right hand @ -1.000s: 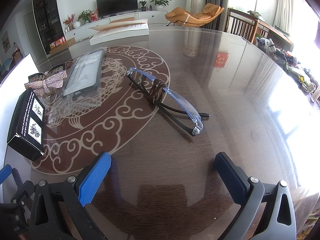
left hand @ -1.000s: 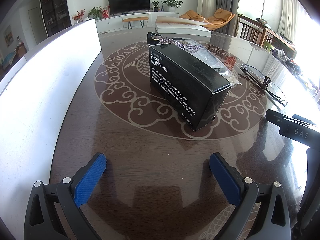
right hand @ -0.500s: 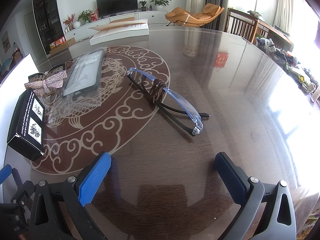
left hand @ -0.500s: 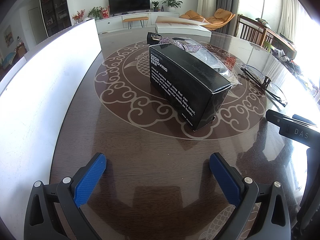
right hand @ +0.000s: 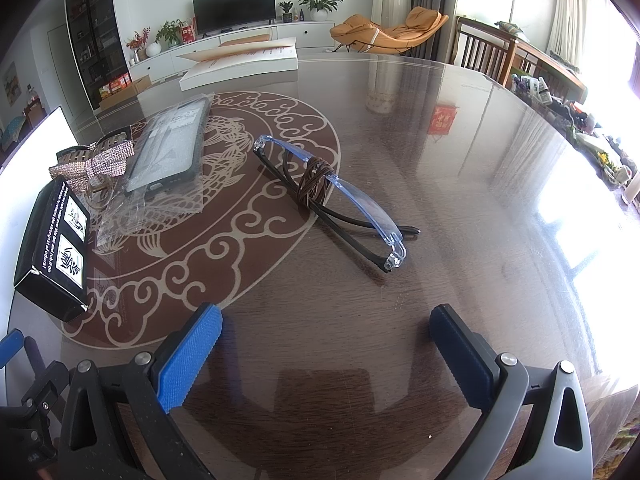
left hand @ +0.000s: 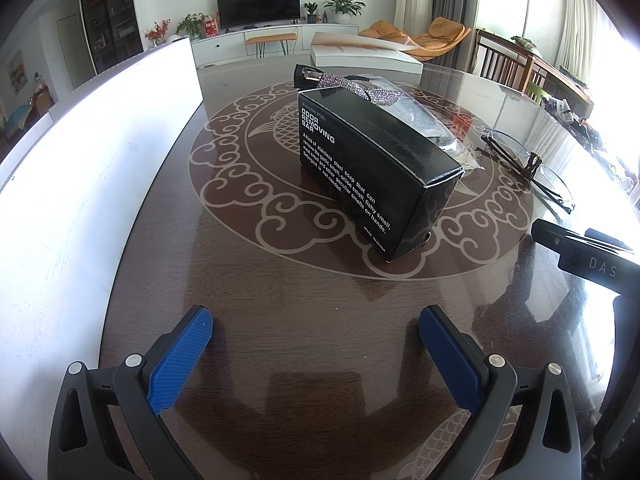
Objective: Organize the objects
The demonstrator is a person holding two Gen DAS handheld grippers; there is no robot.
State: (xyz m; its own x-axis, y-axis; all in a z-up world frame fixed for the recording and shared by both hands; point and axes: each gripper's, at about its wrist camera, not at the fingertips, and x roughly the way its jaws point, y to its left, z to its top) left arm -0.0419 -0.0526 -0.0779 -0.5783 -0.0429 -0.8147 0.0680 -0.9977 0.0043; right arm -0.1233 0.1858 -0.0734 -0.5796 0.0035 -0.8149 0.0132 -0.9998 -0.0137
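A black box [left hand: 372,168] printed "odor removing bar" lies ahead of my open left gripper [left hand: 316,332], with bare table between them. Behind it sit a rhinestone bow [left hand: 356,86] and a phone case in clear plastic [left hand: 424,124]. Folded blue-rimmed glasses [right hand: 332,200] with a brown cord wound round them lie ahead of my open right gripper [right hand: 326,330]. The right wrist view also has the box [right hand: 52,248], bow [right hand: 94,166] and bagged phone case [right hand: 172,148] at the left. Both grippers hold nothing.
The objects rest on a dark glossy round table [right hand: 440,184] with a cloud-and-fish inlay. A tall white panel [left hand: 80,168] runs along the left side. A flat white box [right hand: 244,62] lies at the far edge. Part of the right gripper's body [left hand: 588,260] reaches in at the left view's right.
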